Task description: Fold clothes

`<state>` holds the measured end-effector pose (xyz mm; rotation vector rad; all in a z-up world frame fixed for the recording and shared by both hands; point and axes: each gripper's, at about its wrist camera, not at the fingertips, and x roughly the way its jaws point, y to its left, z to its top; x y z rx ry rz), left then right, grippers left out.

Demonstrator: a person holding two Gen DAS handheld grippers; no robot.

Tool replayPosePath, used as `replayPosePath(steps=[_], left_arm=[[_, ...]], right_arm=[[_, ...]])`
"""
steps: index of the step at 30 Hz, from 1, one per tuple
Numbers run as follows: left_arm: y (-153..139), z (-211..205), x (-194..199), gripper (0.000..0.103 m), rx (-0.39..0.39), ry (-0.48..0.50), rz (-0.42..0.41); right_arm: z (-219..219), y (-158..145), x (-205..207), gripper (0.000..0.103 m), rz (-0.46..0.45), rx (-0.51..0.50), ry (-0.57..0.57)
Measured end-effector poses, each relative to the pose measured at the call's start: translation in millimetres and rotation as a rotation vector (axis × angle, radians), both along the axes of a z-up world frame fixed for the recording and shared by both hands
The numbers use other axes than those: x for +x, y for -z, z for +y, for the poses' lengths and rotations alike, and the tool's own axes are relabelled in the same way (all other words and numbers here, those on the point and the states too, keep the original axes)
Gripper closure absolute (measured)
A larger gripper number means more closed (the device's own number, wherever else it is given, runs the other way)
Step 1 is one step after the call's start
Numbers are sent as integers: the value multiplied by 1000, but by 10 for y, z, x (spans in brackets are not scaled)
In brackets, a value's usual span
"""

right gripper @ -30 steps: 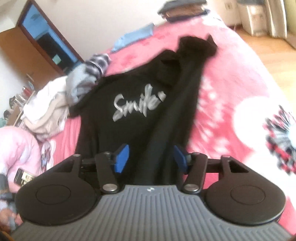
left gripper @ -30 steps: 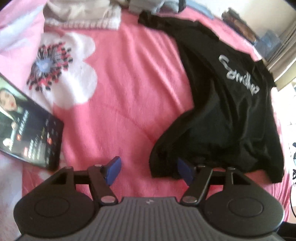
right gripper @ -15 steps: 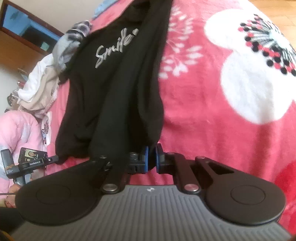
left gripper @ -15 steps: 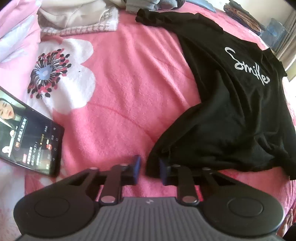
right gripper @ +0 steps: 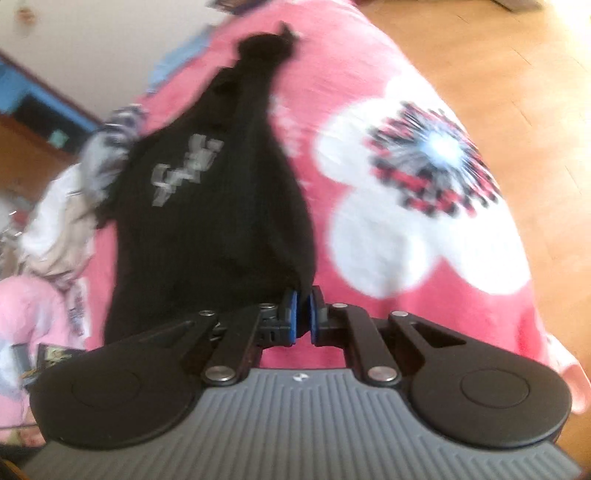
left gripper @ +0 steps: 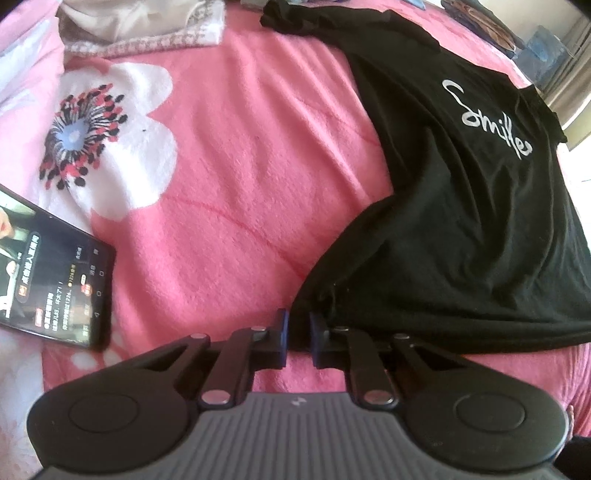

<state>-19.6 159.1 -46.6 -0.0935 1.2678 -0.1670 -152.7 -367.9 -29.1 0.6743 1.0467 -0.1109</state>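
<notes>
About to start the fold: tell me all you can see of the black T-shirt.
The T-shirt is black, thin and soft-looking, with white script across the chest. It lies face up, wrinkled, on the pink blanket. The left gripper pinches one hem corner, the right gripper another bunched edge.

You were working in a home bedroom. A bed [left gripper: 229, 177] covered by a pink fleece blanket with big white flowers filled both views. A heap of loose clothes [left gripper: 140, 26] lay at the upper left of the left wrist view, a lit phone [left gripper: 48, 280] at its left edge. Wooden flooring [right gripper: 517, 74] showed at the upper right of the right wrist view.
</notes>
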Motion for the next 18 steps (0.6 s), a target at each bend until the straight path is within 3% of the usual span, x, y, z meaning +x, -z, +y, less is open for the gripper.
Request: replayPosePath(steps=[2, 3, 4, 6, 8, 10, 12, 15, 18], left_arm=[[1, 12, 5, 87, -12, 6, 13], [-1, 22, 3, 79, -24, 3, 24], [0, 37, 2, 64, -44, -3, 35], [7, 75, 4, 49, -102, -26, 58], [10, 77, 9, 49, -122, -41, 60], [19, 49, 19, 51, -111, -41, 55], [20, 16, 10, 52, -99, -43, 49], [4, -32, -19, 62, -67, -38, 32], [1, -19, -47, 66, -60, -47, 17]], right_arm=[[20, 116, 46, 92, 75, -81, -7], [23, 106, 55, 91, 85, -128, -9], [23, 60, 58, 90, 80, -177, -10], [32, -163, 98, 85, -4, -228, -15], [44, -415, 146, 84, -103, -269, -21], [181, -654, 341, 84, -201, -282, -97], [424, -857, 630, 83, -293, -260, -217], [955, -1004, 1181, 83, -348, -159, -424], [1669, -1061, 1676, 83, -405, -165, -667]])
